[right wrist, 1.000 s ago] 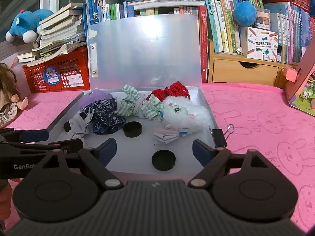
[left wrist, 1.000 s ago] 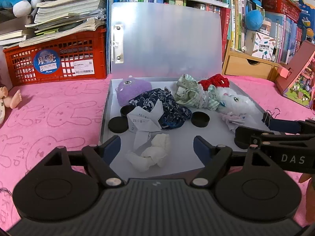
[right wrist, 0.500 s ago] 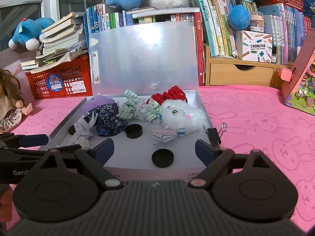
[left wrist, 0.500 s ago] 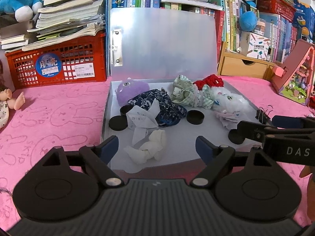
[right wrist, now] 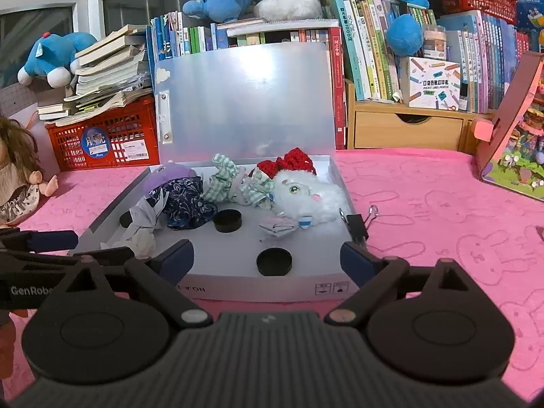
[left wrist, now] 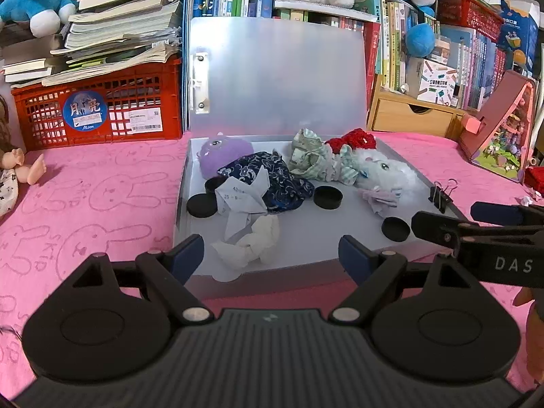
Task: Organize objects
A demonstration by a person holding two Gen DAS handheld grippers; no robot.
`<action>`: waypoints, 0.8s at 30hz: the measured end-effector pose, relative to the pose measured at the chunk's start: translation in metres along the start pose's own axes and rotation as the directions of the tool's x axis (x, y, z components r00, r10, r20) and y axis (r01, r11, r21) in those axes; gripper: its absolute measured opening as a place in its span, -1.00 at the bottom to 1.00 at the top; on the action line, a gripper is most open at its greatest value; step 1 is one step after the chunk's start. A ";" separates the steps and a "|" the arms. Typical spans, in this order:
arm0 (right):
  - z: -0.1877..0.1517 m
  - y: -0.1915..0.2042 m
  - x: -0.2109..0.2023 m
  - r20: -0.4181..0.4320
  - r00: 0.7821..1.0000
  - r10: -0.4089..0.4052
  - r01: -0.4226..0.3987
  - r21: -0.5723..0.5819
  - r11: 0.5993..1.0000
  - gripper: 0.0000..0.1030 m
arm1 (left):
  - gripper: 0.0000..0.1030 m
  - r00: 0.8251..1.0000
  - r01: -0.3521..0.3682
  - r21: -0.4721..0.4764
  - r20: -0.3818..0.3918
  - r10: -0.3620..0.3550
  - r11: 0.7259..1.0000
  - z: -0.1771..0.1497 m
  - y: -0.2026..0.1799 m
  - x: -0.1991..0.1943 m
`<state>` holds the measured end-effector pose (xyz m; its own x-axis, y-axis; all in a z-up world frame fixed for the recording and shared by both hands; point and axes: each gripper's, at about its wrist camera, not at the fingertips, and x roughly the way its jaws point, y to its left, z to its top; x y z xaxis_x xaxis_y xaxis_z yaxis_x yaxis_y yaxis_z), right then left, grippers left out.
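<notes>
Pink bunny-print worktop (left wrist: pixel 102 204), books and plushies stacked behind. My left gripper (left wrist: pixel 272 255) and right gripper (right wrist: pixel 267 260) have just been opening, both wide with nothing between them. Open box (right wrist: pixel 238 287) sits mid-frame, stuffed with plush, cloth, paper, black caps. Its upright lid could pinch that lumpy pile if closed now. Binder clip (right wrist: pixel 357 224) sits on the box's right rim.

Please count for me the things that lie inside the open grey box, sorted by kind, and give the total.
Inside the grey box:
Black round caps: 4
Plush toys: 2 (purple, white)
Cloth pieces: 3 (dark blue, green checked, red knit)
Crumpled papers or tissues: 3
Total: 12
</notes>
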<state>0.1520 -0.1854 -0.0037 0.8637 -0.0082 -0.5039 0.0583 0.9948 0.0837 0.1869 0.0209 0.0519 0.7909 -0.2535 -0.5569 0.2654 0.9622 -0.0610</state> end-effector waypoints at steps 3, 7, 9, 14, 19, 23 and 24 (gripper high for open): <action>-0.002 -0.001 -0.004 0.001 1.000 -0.008 0.008 -0.010 1.000 0.90 | 0.74 1.000 0.002 -0.002 0.002 -0.002 1.000 -0.001 0.000 -0.004; -0.004 -0.002 -0.008 0.001 1.000 -0.012 0.012 -0.010 1.000 0.90 | 0.74 1.000 0.008 -0.001 0.001 -0.008 1.000 -0.003 -0.001 -0.008; -0.005 -0.002 -0.011 0.003 1.000 -0.015 0.015 -0.013 1.000 0.90 | 0.74 1.000 0.012 0.002 0.005 -0.012 1.000 -0.003 -0.002 -0.011; -0.008 -0.003 -0.016 0.004 1.000 -0.024 0.025 -0.022 0.999 0.90 | 0.74 1.000 0.015 0.012 0.009 -0.015 1.000 -0.005 -0.004 -0.017; -0.011 -0.005 -0.020 0.004 0.999 -0.033 0.033 -0.019 0.999 0.90 | 0.74 1.000 0.019 0.004 0.014 -0.019 1.000 -0.008 -0.004 -0.024; -0.016 -0.006 -0.024 -0.004 1.000 -0.031 0.031 -0.012 0.999 0.90 | 0.75 1.000 0.028 0.006 0.014 -0.028 1.000 -0.011 -0.006 -0.030; -0.016 -0.007 -0.025 -0.006 0.999 -0.032 0.032 -0.013 0.999 0.90 | 0.74 0.999 0.030 0.007 0.013 -0.030 1.000 -0.012 -0.006 -0.032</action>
<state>0.1221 -0.1900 -0.0060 0.8582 -0.0396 -0.5118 0.0798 0.9952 0.0567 0.1536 0.0243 0.0597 0.7896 -0.2837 -0.5441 0.2931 0.9534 -0.0717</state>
